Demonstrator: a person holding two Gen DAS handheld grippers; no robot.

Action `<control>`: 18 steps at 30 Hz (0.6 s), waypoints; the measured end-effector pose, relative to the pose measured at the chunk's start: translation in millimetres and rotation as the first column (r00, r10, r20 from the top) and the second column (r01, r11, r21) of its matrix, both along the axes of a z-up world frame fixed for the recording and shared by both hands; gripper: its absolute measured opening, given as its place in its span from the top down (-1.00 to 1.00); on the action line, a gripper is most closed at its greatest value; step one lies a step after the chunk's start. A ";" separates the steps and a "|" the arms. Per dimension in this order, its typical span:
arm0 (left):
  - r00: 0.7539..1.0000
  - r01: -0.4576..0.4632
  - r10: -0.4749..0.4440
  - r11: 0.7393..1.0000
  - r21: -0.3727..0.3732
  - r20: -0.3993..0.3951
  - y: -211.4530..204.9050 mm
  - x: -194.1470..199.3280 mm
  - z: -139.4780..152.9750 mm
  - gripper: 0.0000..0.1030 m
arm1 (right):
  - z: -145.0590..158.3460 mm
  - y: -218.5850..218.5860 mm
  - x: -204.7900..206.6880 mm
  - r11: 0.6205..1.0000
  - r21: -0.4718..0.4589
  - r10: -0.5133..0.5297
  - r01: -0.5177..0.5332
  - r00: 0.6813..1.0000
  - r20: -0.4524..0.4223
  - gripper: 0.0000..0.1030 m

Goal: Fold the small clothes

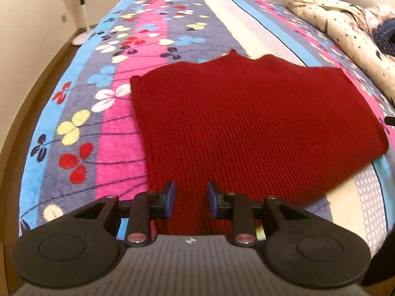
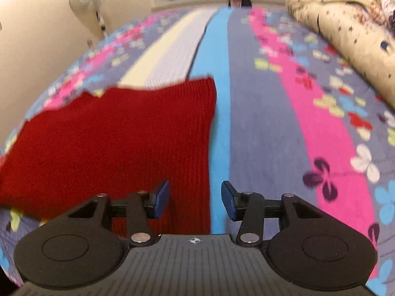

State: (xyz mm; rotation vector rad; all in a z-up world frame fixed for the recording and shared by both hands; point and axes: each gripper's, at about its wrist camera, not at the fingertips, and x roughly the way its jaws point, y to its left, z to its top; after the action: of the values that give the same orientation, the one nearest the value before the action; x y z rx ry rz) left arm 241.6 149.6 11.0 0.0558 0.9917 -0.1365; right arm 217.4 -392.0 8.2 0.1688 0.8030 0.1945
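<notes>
With the dark red ribbed knit garment (image 1: 246,123) lying flat on the striped floral bed blanket (image 1: 103,113), I'd slip my empty, parted left claw (image 1: 191,202) and right claw (image 2: 195,201) under its near hem and lift evenly.

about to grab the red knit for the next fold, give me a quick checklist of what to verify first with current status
1. Left gripper open and holding nothing: ok.
2. Right gripper open and holding nothing: ok.
3. Red knit garment lying flat on the floral blanket, no big bunching: ok.
4. Left gripper lined up over the garment's near part: ok, red cloth shows between its fingers.
5. Right gripper lined up on the garment's right edge: ok, the edge runs between its fingers.
6. Fingertips touching the cloth or above it: cannot tell.
</notes>
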 end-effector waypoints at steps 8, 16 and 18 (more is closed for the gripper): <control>0.999 -0.041 0.041 0.999 0.004 -0.006 3.4 10.2 -4.9 0.38 | -20.6 14.8 24.3 0.996 -0.082 0.032 -0.042 0.993 -0.115 0.03; 0.998 -0.062 0.063 0.998 0.020 -0.017 8.6 12.3 -8.8 0.36 | -28.2 15.6 28.1 0.994 -0.099 0.028 -0.044 0.988 -0.153 -0.05; 0.998 -0.065 0.066 0.998 0.022 -0.019 9.1 12.4 -9.3 0.36 | -25.9 15.6 27.4 0.994 -0.101 0.031 -0.045 0.991 -0.134 -0.05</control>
State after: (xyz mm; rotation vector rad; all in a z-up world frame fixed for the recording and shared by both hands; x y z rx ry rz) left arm 254.0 158.7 1.7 0.0419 1.0138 -0.0665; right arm 244.8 -376.3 -17.7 0.0684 0.9465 0.1784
